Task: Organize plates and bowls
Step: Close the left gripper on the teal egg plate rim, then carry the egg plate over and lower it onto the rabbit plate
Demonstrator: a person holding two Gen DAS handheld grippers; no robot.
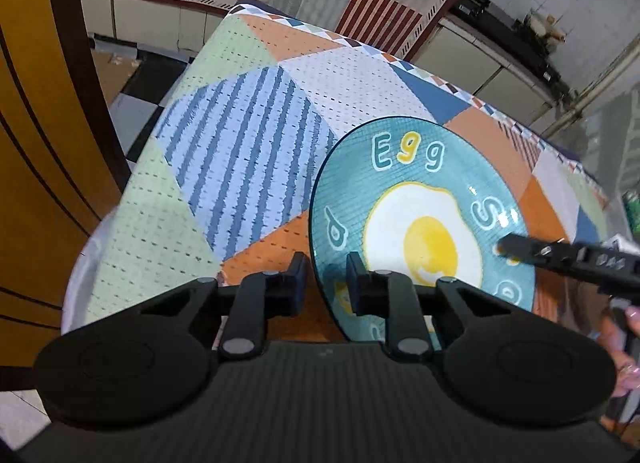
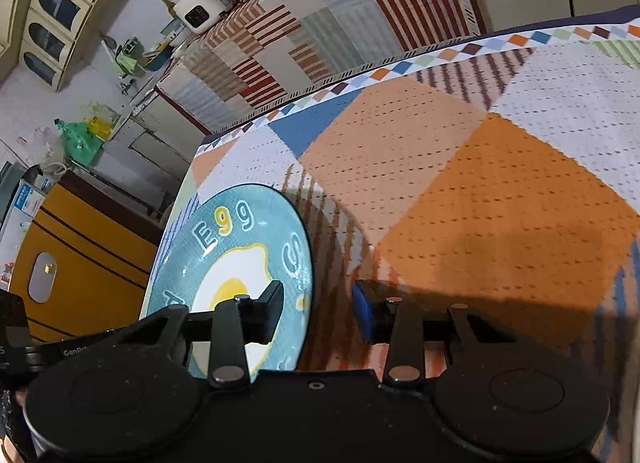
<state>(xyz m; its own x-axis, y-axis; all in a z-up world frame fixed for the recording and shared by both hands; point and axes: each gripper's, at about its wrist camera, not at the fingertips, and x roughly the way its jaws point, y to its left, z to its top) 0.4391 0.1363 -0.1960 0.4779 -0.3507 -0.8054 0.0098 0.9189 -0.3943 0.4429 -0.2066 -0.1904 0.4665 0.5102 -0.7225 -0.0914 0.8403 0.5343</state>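
Observation:
A teal plate (image 1: 420,191) printed with a fried egg and the word "Egg" lies on the patchwork tablecloth (image 1: 240,151). My left gripper (image 1: 326,277) straddles the plate's near-left rim, one finger outside it and one over the plate, and is shut on that rim. In the right wrist view the same plate (image 2: 240,239) sits at the lower left. My right gripper (image 2: 316,303) straddles its right rim: the black finger is over the plate, while the blue-padded finger (image 2: 362,311) stands off the rim with cloth showing between. Its finger (image 1: 520,249) reaches over the plate from the right.
The table's far edge (image 1: 360,43) and left edge drop to a checkered floor. A yellow cabinet (image 1: 36,143) stands close on the left. A second cloth-covered counter (image 2: 320,31) holds appliances beyond. A person's hand (image 1: 630,323) shows at the right.

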